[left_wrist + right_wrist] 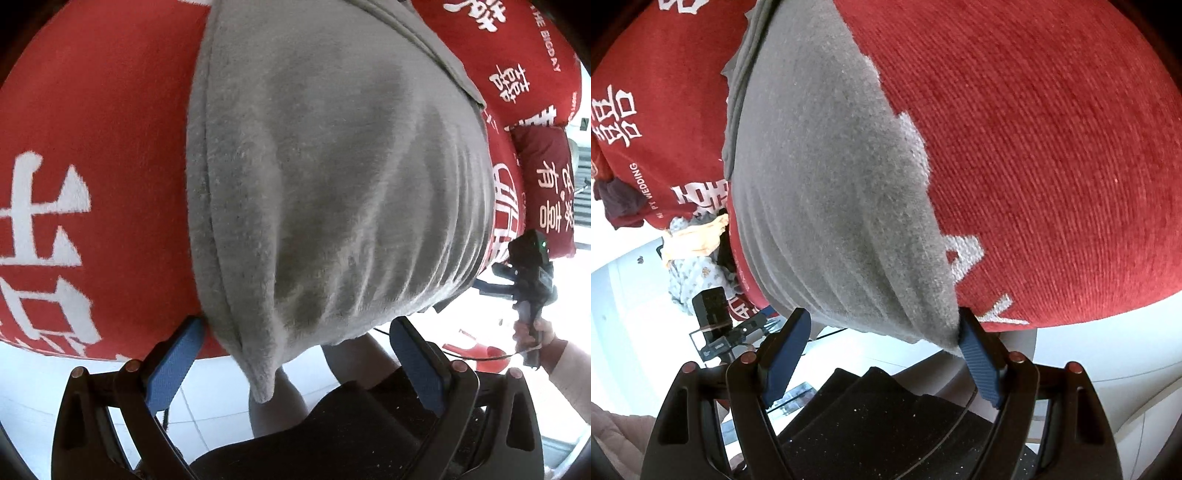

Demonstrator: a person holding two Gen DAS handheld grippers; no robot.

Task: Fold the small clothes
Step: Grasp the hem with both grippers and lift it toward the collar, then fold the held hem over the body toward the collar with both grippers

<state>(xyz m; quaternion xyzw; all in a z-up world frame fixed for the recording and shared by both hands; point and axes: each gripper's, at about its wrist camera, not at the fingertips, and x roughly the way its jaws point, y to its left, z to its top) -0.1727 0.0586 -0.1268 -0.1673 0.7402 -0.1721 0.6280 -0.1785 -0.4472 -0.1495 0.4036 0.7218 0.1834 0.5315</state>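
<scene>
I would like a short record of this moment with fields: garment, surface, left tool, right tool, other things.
garment: grey fleece cloth, lying on the red surface, one corner hanging over the edge
surface: red woven blanket with white characters
left tool: left tool open, blue pads on either side of the hanging corner, not clamping
right tool: right tool open, one pad touching the grey corner
other things: pile of pale patterned clothes at the blanket edge; red cushion with white characters
</scene>
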